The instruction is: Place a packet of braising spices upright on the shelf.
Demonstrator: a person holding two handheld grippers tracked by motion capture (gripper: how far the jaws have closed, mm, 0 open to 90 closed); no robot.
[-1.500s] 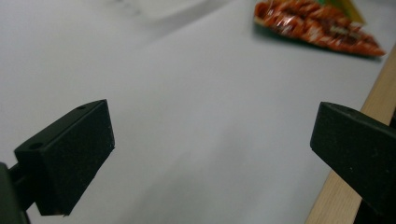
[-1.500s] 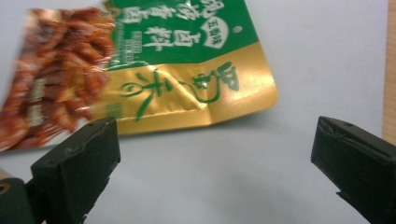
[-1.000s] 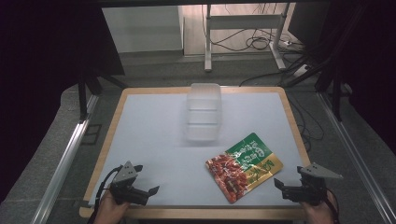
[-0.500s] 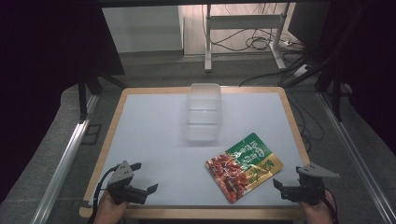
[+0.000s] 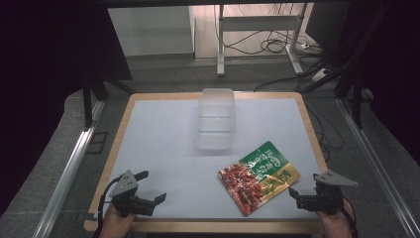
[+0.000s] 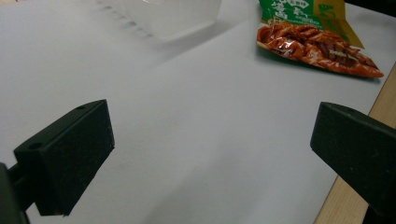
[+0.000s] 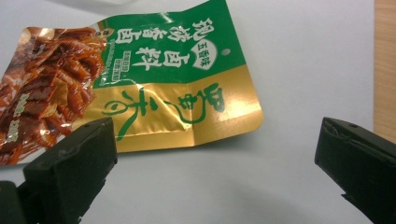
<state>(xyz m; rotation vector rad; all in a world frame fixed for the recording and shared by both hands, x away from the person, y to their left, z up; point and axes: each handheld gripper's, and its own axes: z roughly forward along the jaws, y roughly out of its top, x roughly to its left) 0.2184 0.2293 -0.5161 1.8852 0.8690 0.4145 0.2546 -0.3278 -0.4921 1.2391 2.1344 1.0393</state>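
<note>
Right gripper point(image 5: 296, 194) jaws spread wide, empty, low at near right table point(image 5: 163, 134) edge, just beside snack packet point(image 5: 258, 176). Left gripper point(image 5: 153, 187) likewise spread, empty, near left corner. Packet flat, near clear container point(image 5: 215, 125).

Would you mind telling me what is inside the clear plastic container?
The clear plastic container looks empty; only its ribbed walls and the white table show through. Its frosted sides blur any small contents.

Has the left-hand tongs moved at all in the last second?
Yes, slightly: the left tongs slid toward the near-left corner of the table, away from the snack packet, which stayed put.
</note>
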